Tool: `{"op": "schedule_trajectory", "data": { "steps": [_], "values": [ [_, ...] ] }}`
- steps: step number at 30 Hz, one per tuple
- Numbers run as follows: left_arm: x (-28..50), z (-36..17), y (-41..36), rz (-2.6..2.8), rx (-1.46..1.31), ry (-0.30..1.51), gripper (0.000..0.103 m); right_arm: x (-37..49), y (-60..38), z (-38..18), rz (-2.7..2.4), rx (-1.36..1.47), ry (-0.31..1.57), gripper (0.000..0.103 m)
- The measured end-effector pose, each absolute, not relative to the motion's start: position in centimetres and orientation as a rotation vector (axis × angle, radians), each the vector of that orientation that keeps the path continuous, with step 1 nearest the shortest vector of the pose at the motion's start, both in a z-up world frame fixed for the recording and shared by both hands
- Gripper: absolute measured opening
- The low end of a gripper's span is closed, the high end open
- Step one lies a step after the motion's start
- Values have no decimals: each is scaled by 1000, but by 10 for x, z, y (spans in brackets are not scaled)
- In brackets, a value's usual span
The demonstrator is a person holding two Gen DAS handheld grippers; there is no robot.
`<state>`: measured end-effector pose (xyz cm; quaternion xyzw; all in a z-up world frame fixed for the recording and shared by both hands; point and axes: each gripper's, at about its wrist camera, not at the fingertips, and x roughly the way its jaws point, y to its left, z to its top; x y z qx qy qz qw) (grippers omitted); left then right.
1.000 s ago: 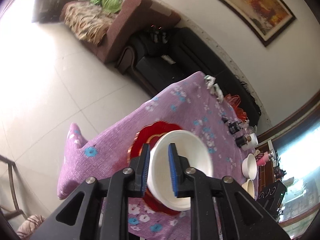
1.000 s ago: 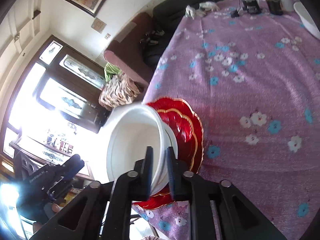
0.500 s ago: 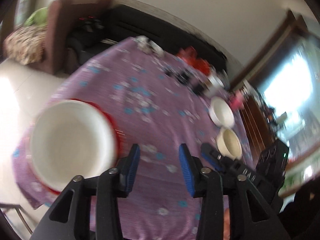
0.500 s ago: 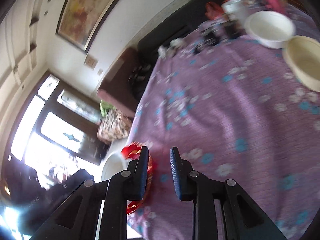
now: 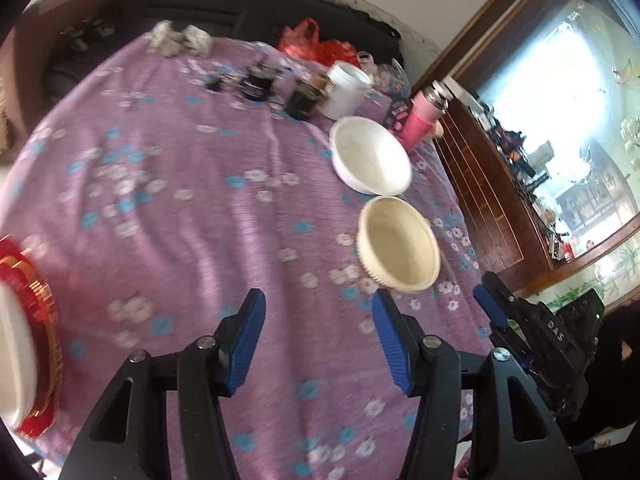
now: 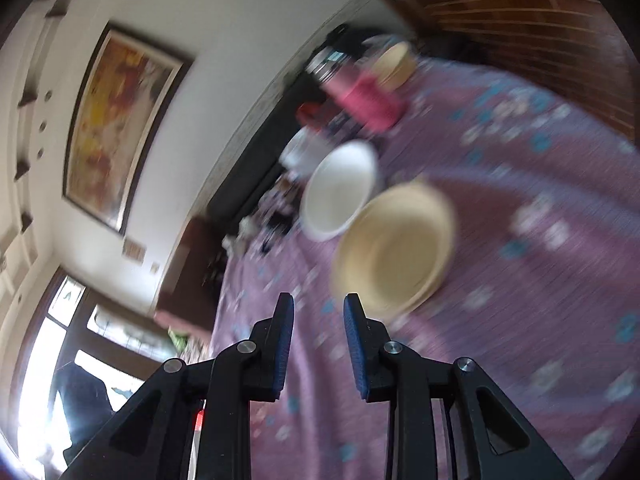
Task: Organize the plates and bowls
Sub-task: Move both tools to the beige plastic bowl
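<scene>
A cream bowl (image 5: 398, 250) and a white bowl (image 5: 370, 156) stand side by side on the purple flowered tablecloth (image 5: 192, 208). My left gripper (image 5: 318, 304) hovers over the cloth just left of the cream bowl, its jaws opening with nothing between them. At the far left edge a white bowl (image 5: 12, 356) rests on stacked red plates (image 5: 38, 308). In the right wrist view, my right gripper (image 6: 318, 308) sits just short of the cream bowl (image 6: 394, 248), its jaws opening on empty air; the white bowl (image 6: 340, 190) lies beyond. The right gripper (image 5: 494, 304) also shows at the left wrist view's right side.
At the table's far side stand a pink bottle (image 5: 420, 122), a white tub (image 5: 346, 90), dark jars (image 5: 306, 98) and a red bag (image 5: 316, 42). A black sofa (image 5: 240, 8) lies behind the table; a wooden cabinet (image 5: 492, 196) runs along the right.
Both grippers let go of the white bowl on the red plates and swept across the table toward the cream and white bowls. Both jaws have widened.
</scene>
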<state>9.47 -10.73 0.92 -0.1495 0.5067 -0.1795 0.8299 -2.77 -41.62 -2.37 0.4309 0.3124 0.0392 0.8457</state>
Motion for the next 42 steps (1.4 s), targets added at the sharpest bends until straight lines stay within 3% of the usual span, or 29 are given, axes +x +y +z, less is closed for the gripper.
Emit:
{"op": "schedule_trajectory", "data": {
  "steps": [5,18,42],
  "values": [
    [139,-14,-147,-403,-340,1155,56,-22,-472,-29,20,940,662,28],
    [204,-59,-187,-385,-380,1233,56,36,-505,-88,35,1024,772,28],
    [227,-93,-217,-500,-458,1267,56,49,-509,-119,140,1088,752,28]
  ]
}}
